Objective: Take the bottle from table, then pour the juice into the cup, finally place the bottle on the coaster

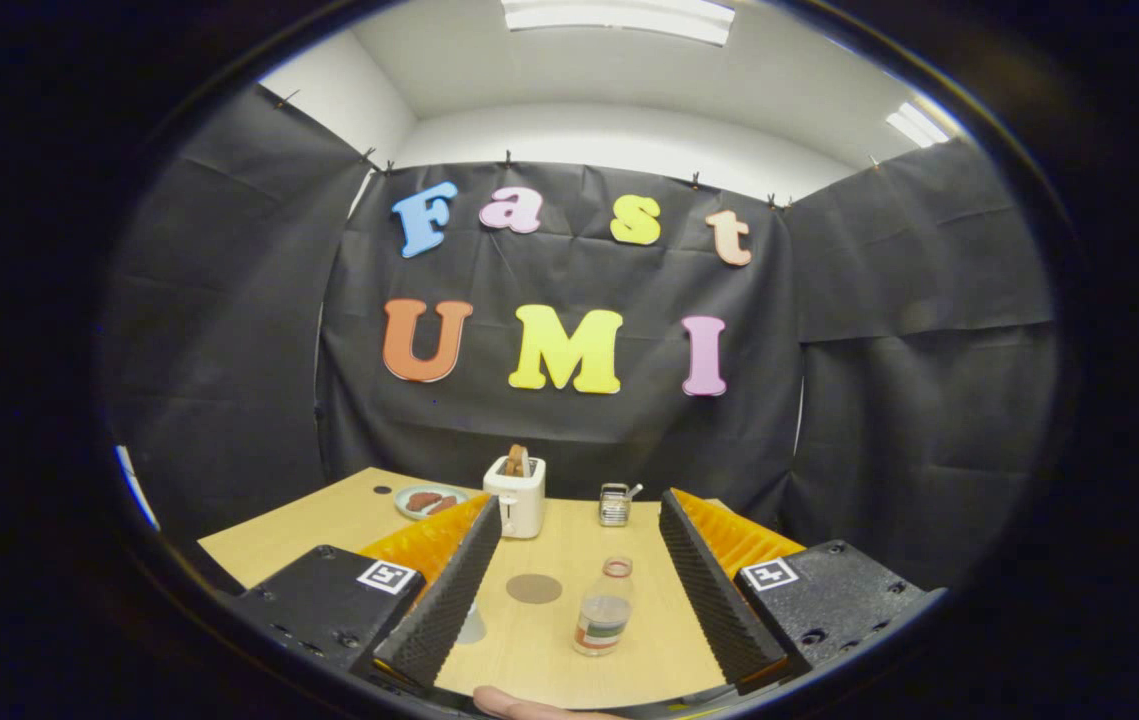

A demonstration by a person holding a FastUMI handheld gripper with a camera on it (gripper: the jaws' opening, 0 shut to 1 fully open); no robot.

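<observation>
A small clear bottle (604, 610) with a red-ringed neck and a label stands upright on the wooden table (569, 650), between my two fingers and nearer the right one. My gripper (581, 520) is open, and neither finger touches the bottle. A round brown coaster (534, 588) lies flat on the table to the left of the bottle, also between the fingers. A clear cup (470, 625) stands by the left finger, partly hidden behind it.
A white toaster (516, 497) with bread in it stands beyond the fingertips. A small metal holder (615, 504) sits to its right, and a plate of sausages (426, 500) to its left. A fingertip of a person's hand (519, 706) shows at the near table edge.
</observation>
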